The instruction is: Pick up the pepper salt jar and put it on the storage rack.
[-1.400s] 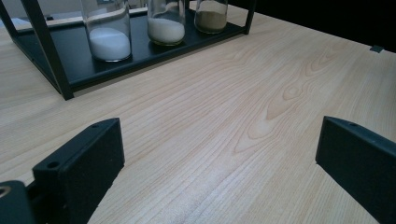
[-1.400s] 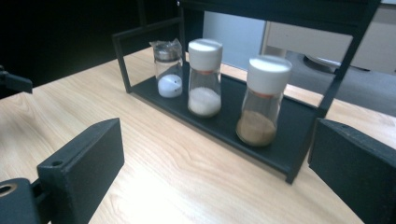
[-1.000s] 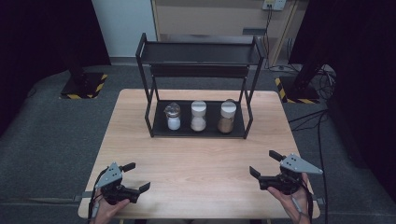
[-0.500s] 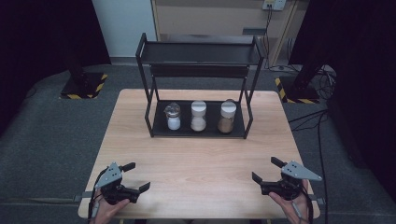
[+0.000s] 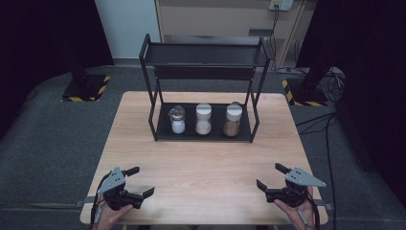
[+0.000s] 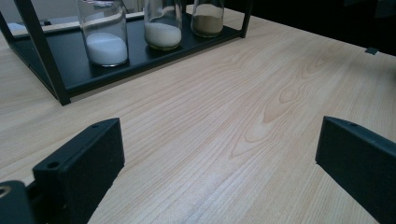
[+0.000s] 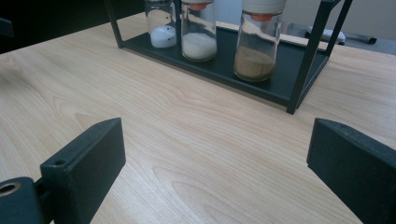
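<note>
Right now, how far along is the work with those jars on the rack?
Nothing looks done yet: three jars stand in a row on the lower shelf of the black rack. Nothing is in hand; the left gripper and right gripper hover open near the table's front edge, apart from the rack. Reaching for and grasping a jar is left.

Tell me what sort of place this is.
Probably a lab or recording studio, not a kitchen: a lone wooden table on grey carpet, dark curtains around it, and cables on the floor.
</note>
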{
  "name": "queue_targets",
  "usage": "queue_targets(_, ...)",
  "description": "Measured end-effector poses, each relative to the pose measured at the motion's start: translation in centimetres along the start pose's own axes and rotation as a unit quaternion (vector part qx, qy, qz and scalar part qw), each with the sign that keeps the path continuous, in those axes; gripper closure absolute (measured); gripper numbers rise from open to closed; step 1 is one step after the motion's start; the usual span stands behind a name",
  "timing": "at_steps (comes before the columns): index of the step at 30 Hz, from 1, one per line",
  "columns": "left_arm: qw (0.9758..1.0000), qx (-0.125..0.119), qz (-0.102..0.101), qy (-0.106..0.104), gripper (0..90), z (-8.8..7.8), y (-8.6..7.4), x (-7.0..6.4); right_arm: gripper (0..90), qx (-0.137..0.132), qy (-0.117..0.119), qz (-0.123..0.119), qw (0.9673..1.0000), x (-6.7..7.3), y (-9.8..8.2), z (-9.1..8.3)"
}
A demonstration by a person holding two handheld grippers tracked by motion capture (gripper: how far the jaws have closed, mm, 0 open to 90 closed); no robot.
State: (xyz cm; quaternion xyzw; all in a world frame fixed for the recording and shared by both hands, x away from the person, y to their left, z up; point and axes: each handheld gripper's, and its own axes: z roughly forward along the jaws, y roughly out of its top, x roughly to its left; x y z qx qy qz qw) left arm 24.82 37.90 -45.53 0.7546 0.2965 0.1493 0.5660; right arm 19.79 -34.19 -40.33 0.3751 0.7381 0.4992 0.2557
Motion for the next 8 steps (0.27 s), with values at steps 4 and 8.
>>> queue_targets(4, 1.0000, 0.000, 0.001, -0.001, 0.2, 0.03, 0.02, 0.00, 4.6, 0.001, 0.001, 0.000, 1.0000, -0.04, -0.01, 0.00)
queue_targets(8, 1.0000, 0.000, 0.001, 0.000, 0.2, 0.04, 0.03, 0.02, 4.6, 0.000, 0.002, 0.003, 1.0000, -0.16, -0.06, 0.01)
